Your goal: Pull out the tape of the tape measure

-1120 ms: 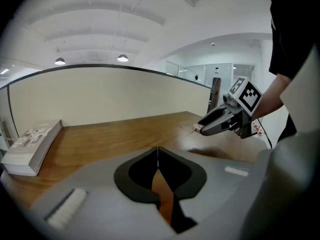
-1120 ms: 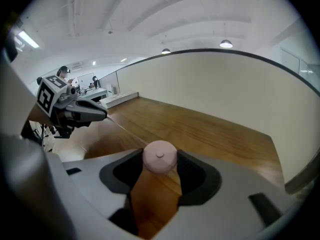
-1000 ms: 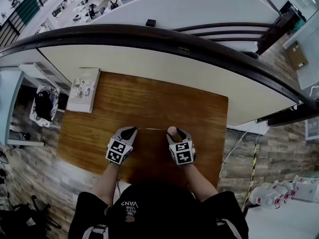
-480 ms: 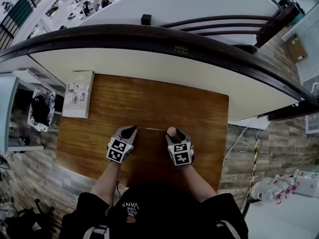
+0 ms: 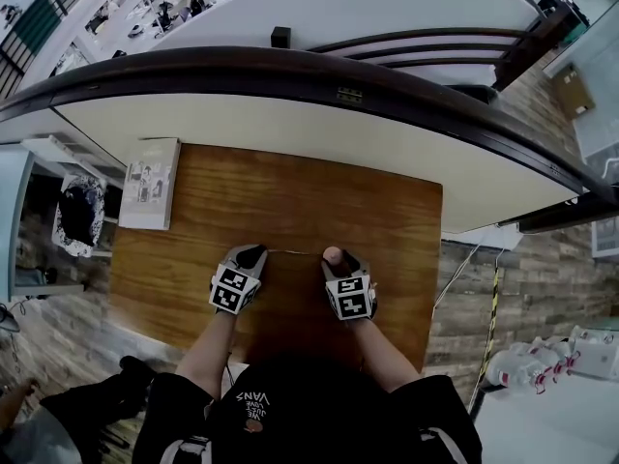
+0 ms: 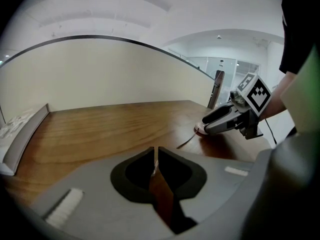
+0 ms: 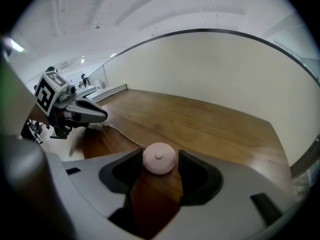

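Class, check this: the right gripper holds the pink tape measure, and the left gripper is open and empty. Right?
Not quite: the left gripper is shut on the tape, as the left gripper view shows. The rest stands.

Tape stretched between two grippers at the near middle of the brown wooden table [image 5: 290,191].
The thin metal tape [image 5: 293,251] runs from the left gripper [image 5: 253,252] rightward to the round pink tape measure [image 7: 159,158] between the jaws of the right gripper [image 5: 338,259]; a flat printed booklet [image 5: 150,184] lies at the table's far left corner.

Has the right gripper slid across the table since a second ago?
No: head view shows the right gripper just as far from the table's right edge.
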`<state>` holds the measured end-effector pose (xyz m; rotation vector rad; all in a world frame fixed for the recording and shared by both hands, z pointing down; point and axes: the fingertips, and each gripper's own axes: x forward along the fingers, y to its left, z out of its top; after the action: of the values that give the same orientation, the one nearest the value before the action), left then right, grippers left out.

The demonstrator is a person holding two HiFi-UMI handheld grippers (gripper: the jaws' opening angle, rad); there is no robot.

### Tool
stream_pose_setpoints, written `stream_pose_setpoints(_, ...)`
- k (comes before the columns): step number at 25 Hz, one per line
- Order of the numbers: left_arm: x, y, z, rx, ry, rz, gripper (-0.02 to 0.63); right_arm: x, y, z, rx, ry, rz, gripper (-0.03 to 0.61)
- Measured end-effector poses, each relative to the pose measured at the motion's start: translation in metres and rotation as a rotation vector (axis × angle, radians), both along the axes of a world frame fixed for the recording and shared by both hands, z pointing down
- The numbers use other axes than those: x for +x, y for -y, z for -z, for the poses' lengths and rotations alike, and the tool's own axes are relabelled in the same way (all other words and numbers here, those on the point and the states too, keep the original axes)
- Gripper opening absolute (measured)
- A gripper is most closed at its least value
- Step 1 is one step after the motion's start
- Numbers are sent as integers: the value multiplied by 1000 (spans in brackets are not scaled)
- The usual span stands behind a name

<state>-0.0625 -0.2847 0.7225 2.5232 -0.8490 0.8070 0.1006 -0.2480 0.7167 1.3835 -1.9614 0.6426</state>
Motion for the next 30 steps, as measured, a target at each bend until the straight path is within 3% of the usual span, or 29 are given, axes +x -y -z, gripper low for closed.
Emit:
stream_pose_setpoints(15,-4,2,12,21,-30,37,47,1,-6,12,6,11,4,216)
stream_pose_setpoints(30,-29,-33,60,98,-77,148,52,-3,-32,62,109,30,-6,205)
